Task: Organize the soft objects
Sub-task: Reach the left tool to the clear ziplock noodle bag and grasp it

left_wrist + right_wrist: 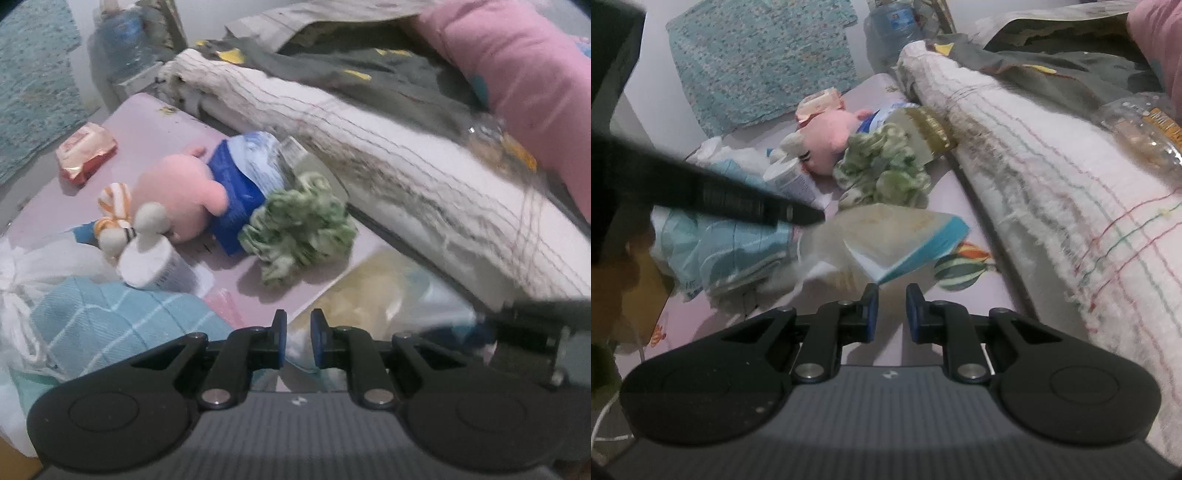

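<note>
Here, pink plush pig toy (177, 192) lies on lilac mat (147, 122); green crocheted scrunchie (299, 225) touches it. Left gripper (298, 339) and right gripper (892, 314): fingers slightly parted, empty.

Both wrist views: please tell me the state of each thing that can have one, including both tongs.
Left tongs: narrowly open, holding nothing.
Right tongs: narrowly open, holding nothing.
Pink plush toy: lying on its side.
Green scrunchie: loose, resting against the plush toy.
White tube: lying down, cap on.
Blue checked cloth: crumpled.
Striped white blanket: rolled up.
</note>
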Motion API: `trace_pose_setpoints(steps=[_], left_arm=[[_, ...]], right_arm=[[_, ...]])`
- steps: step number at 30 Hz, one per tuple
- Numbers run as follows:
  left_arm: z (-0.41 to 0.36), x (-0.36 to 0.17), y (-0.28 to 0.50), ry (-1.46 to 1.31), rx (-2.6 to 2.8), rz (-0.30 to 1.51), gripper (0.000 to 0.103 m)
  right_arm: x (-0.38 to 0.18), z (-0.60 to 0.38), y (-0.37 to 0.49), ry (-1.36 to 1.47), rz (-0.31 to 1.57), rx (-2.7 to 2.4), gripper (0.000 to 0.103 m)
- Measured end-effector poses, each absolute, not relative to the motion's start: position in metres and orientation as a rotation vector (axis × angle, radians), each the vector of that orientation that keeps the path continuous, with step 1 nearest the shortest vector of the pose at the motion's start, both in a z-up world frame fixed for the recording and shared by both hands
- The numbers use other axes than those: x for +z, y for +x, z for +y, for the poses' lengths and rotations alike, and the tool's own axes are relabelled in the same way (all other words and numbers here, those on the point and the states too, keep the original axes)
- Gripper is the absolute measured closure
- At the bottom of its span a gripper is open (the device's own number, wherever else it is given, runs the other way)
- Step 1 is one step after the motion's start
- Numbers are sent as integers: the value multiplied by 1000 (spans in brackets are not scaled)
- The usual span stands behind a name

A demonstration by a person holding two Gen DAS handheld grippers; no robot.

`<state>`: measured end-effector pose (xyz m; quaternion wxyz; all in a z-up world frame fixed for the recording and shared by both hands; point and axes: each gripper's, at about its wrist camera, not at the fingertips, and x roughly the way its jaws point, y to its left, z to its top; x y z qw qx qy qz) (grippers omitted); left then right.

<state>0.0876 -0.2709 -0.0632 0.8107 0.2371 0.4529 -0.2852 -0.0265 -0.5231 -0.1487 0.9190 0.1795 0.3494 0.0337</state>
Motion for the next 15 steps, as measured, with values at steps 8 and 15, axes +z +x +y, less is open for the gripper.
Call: trace_pose_setpoints(steps=[8, 15], left_arm=[[-273, -84, 93, 490, -642, 1093, 88], [-279, -58, 92, 432, -656, 995, 78]], right_arm=[[-142, -549, -26, 389, 693, 1, 87], [-141, -563, -33, 381, 701, -39, 86]])
